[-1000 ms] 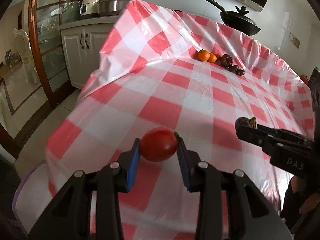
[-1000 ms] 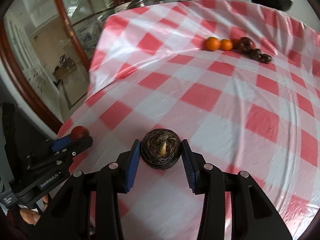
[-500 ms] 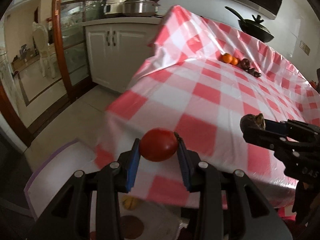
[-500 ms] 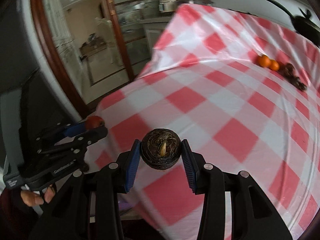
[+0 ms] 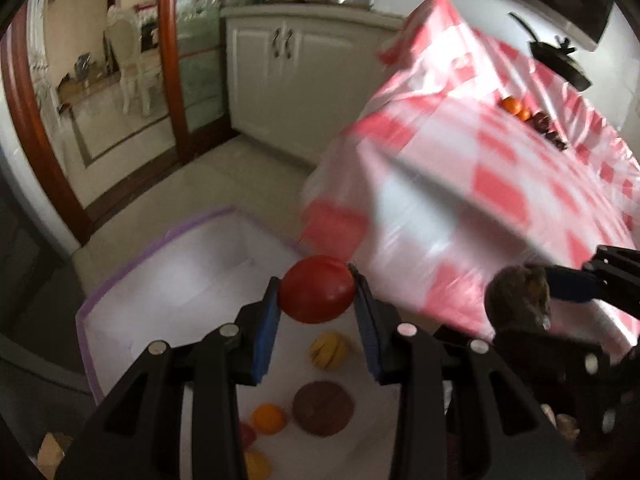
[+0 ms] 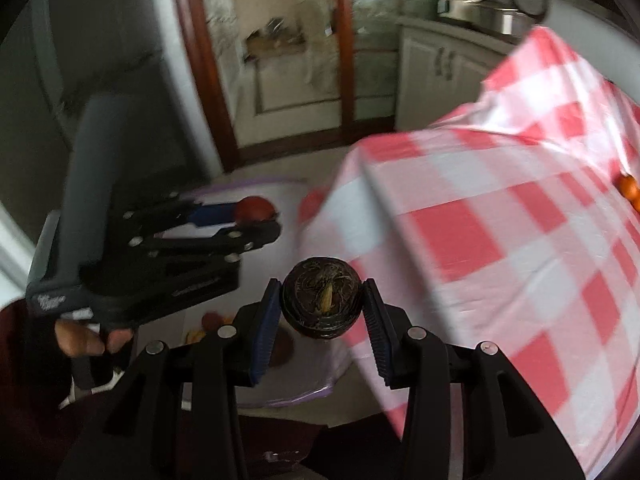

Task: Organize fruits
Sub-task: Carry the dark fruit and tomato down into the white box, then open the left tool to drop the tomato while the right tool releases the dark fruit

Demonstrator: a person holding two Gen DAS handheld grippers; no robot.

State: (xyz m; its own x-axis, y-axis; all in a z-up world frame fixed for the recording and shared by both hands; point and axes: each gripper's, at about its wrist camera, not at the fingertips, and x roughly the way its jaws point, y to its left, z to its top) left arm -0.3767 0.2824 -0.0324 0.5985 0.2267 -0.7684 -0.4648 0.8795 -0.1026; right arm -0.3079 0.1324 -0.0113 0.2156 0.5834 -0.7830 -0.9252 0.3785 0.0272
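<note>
While the left gripper [image 5: 316, 300] is clamping a red tomato [image 5: 317, 294] between its blue pads, it is pointing steeply down over a white box [image 5: 168, 280] on the floor. Below its fingers five fruits are lying in that box: a yellow one [image 5: 329, 350], a brown round one [image 5: 323, 407], an orange [image 5: 269, 418], and two partly hidden at the lower edge. To its right, the right gripper [image 6: 322, 304] is squeezing one dark mangosteen [image 6: 321, 297], tilted down beside the checked tablecloth [image 6: 500, 240]. Two more oranges [image 5: 516, 107] are sitting far off on the cloth.
</note>
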